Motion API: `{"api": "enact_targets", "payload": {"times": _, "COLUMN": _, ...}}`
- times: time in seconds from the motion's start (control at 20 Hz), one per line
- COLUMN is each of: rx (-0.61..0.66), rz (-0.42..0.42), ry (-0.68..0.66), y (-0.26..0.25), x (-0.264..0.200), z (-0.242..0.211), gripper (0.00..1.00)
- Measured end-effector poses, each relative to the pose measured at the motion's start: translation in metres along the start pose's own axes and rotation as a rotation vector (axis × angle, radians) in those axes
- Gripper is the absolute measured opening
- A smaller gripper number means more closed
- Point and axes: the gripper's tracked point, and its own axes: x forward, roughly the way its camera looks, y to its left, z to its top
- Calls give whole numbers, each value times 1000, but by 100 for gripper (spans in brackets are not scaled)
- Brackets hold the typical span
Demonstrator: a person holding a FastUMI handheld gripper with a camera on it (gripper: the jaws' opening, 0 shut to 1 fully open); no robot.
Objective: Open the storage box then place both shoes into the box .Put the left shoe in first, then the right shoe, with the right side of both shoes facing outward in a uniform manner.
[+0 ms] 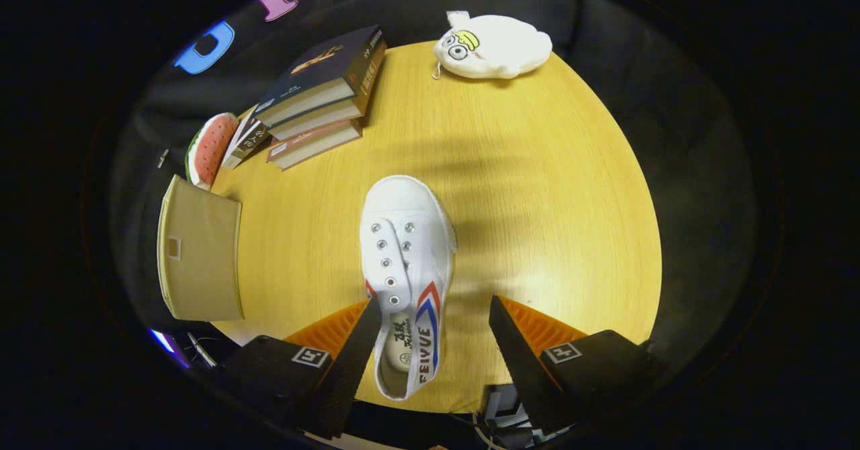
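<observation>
A white canvas shoe [406,268] with red and blue side stripes lies on the round wooden table [537,188], toe pointing away from me. Its heel end sits between my fingers, close against the left finger [353,356]; the right finger [514,349] stands well apart from it. My gripper [433,352] is open, hovering over the shoe's heel. A beige fabric storage box [200,252] with a closed lid stands at the table's left edge, to the left of the shoe.
A stack of books [322,97] lies at the far left of the table, with a watermelon-slice toy [211,148] beside it. A white plush toy [494,46] rests at the table's far edge. Bare tabletop stretches right of the shoe.
</observation>
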Motion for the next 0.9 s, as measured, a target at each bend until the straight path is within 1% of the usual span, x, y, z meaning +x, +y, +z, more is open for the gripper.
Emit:
{"api": "enact_targets", "payload": {"times": 0.1, "rx": 13, "rz": 8, "ry": 20, "y": -6, "x": 12, "z": -1, "gripper": 99}}
{"api": "enact_targets", "payload": {"times": 0.25, "rx": 25, "rz": 47, "ry": 50, "y": -7, "x": 19, "z": -4, "gripper": 99}}
{"api": "enact_targets", "payload": {"times": 0.35, "rx": 51, "rz": 82, "ry": 69, "y": -5, "x": 21, "z": -6, "gripper": 99}}
{"api": "enact_targets", "payload": {"times": 0.4, "rx": 81, "rz": 114, "ry": 81, "y": -1, "x": 22, "z": -6, "gripper": 99}}
{"api": "enact_targets", "payload": {"times": 0.45, "rx": 113, "rz": 132, "ry": 93, "y": 0, "x": 21, "z": -7, "gripper": 90}}
{"api": "enact_targets", "payload": {"times": 0.55, "rx": 126, "rz": 126, "ry": 84, "y": -6, "x": 26, "z": -7, "gripper": 79}}
{"api": "enact_targets", "payload": {"times": 0.65, "rx": 103, "rz": 133, "ry": 101, "y": 2, "x": 35, "z": -14, "gripper": 82}}
{"api": "enact_targets", "payload": {"times": 0.7, "rx": 110, "rz": 153, "ry": 102, "y": 12, "x": 37, "z": -15, "gripper": 80}}
{"api": "enact_targets", "payload": {"times": 0.75, "rx": 106, "rz": 116, "ry": 98, "y": 10, "x": 35, "z": -12, "gripper": 65}}
{"api": "enact_targets", "payload": {"times": 0.8, "rx": 83, "rz": 110, "ry": 92, "y": 9, "x": 40, "z": -13, "gripper": 50}}
{"api": "enact_targets", "payload": {"times": 0.85, "rx": 66, "rz": 117, "ry": 97, "y": 10, "x": 37, "z": -16, "gripper": 49}}
{"api": "enact_targets", "payload": {"times": 0.9, "rx": 79, "rz": 124, "ry": 102, "y": 10, "x": 36, "z": -15, "gripper": 45}}
